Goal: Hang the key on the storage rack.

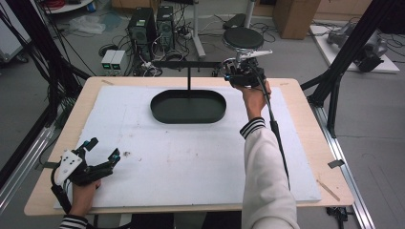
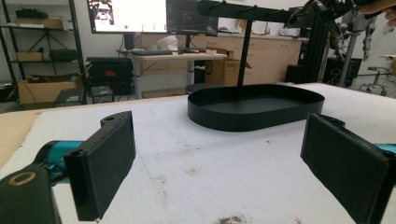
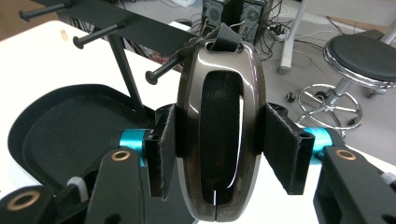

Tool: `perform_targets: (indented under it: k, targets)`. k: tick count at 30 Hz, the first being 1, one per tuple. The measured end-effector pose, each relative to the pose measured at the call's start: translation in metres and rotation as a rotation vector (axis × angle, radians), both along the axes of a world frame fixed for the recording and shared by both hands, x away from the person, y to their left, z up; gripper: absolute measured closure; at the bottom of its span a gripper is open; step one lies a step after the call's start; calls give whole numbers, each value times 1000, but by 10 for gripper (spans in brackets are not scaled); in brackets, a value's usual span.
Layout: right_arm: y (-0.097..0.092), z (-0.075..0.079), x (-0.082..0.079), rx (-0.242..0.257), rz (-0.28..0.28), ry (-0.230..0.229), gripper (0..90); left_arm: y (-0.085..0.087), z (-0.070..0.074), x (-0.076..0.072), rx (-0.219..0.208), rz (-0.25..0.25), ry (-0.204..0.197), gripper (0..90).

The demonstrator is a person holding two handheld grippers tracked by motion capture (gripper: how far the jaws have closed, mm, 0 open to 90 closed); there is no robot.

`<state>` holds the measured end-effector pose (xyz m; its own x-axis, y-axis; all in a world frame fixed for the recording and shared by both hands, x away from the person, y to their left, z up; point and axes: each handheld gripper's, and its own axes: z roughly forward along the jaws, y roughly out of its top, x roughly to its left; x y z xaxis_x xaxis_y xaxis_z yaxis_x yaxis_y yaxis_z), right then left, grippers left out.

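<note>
A glossy brown oval ring (image 3: pixel 189 116) with a dark slot and a black strap loop (image 3: pixel 225 37) at its top sits between the pads of my right gripper (image 3: pixel 219 149), which is shut on it. The loop is close to the tip of a peg (image 3: pixel 161 70) on the black stand's crossbar (image 1: pixel 186 63); whether they touch I cannot tell. Below the bar lies the black oval tray (image 1: pixel 188 119). My right gripper (image 1: pixel 234 71) hovers at the bar's right end. My left gripper (image 1: pixel 102 150) rests near the table's front left corner, open and with nothing between its pads (image 2: pixel 105 163).
A white foam mat (image 1: pixel 191 157) covers most of the wooden table (image 1: pixel 305 90). Behind the table stand a round stool (image 1: pixel 242 38) and computer towers (image 1: pixel 143 28) among cables. Black frame posts (image 1: pixel 334 81) flank the table on both sides.
</note>
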<state>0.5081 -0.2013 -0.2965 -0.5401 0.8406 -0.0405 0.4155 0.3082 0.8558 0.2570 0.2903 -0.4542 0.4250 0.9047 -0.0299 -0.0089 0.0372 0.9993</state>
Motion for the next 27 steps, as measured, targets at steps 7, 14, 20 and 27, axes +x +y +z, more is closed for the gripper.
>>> perform_targets:
  k: [7, 14, 20, 27]
  targets:
    - [-1, -3, -1, -13, -1, 17, 480, 0, 0, 0, -1, 0, -1, 106]
    - [-7, -22, -1, -1, -8, 47, 479, 0, 0, 0, 2, 1, -5, 105]
    - [-2, -28, 2, -24, -1, 57, 479, 0, 0, 0, 2, 1, -4, 105]
    - [2, -35, 5, -28, 7, 85, 479, 0, 0, 0, 2, 2, -5, 106]
